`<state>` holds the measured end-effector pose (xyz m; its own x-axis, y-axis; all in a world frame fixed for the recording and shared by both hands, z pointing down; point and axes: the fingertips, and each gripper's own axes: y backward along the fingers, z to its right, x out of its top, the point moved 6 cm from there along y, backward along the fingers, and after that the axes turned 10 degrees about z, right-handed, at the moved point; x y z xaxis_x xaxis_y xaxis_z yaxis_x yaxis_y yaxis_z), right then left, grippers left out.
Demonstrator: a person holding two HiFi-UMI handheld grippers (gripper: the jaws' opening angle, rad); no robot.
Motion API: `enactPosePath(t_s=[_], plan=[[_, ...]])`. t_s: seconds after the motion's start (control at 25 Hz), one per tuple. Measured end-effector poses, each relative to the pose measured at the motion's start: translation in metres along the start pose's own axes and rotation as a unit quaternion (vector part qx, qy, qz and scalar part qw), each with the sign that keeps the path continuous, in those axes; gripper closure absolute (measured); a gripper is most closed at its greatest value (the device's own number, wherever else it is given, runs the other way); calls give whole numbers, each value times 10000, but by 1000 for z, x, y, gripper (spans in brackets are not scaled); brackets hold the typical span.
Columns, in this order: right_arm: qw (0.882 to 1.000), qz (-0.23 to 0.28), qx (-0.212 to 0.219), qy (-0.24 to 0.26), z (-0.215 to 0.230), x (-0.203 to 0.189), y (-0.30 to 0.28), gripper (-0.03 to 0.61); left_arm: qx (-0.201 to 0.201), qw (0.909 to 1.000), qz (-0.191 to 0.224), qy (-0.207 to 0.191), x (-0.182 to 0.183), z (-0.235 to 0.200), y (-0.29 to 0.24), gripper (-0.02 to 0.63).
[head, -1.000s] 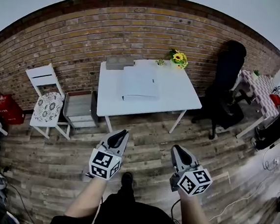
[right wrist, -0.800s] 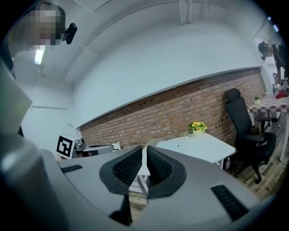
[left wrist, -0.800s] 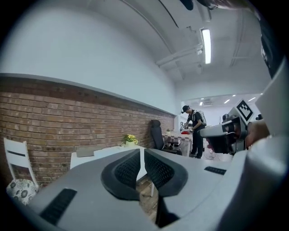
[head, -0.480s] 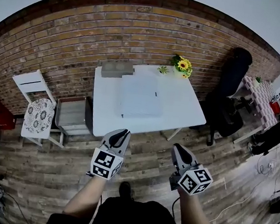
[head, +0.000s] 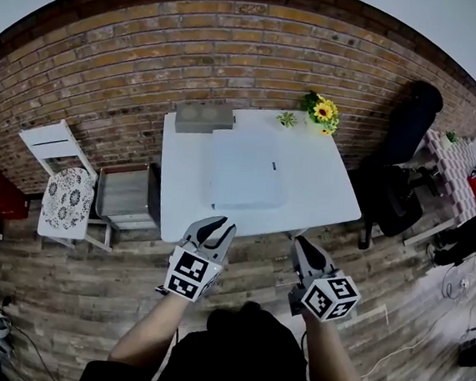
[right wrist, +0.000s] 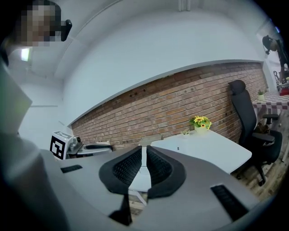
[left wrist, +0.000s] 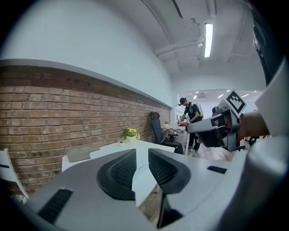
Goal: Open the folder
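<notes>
A flat white folder [head: 244, 171] lies closed in the middle of the white table [head: 321, 198]. Both grippers hover over the wood floor just short of the table's near edge, pointing at it. The jaws of my left gripper [head: 218, 225] are opening, with a clear gap and nothing between them; in the left gripper view [left wrist: 142, 151] the table top [left wrist: 113, 146] shows through the gap. My right gripper [head: 302, 244] holds nothing, and in the right gripper view [right wrist: 144, 148] its pads stand only a narrow slit apart.
A grey box [head: 203, 117] and a pot of yellow flowers [head: 323, 112] sit at the table's far edge by the brick wall. A grey drawer unit [head: 129, 193] and a white chair [head: 67, 182] stand left of the table, a black office chair [head: 407, 135] right.
Both grippers have come forward up to the table's near edge, and the table now fills more of the view. The left jaws have gone from shut to parted.
</notes>
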<state>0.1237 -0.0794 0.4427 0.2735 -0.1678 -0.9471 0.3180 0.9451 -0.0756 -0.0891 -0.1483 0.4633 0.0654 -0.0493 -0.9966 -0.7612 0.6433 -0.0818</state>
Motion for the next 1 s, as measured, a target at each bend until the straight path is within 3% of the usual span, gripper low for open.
enactPosePath(t_s=[0.36, 0.6, 0.76, 1.0], plan=[[9995, -253, 187, -37, 52, -5, -55, 535, 6, 9990, -456, 5, -27, -7, -58, 518], [9975, -440, 550, -100, 109, 4, -99, 535, 84, 9966, -762, 287, -45, -2, -122, 426], [9942, -607, 871, -181, 144, 12, -125, 535, 179, 9918, -1267, 46, -59, 3, -160, 370], [9880, -852, 1274, -187, 173, 16, -143, 535, -76, 9735, -2227, -517, -95, 22, -197, 323]])
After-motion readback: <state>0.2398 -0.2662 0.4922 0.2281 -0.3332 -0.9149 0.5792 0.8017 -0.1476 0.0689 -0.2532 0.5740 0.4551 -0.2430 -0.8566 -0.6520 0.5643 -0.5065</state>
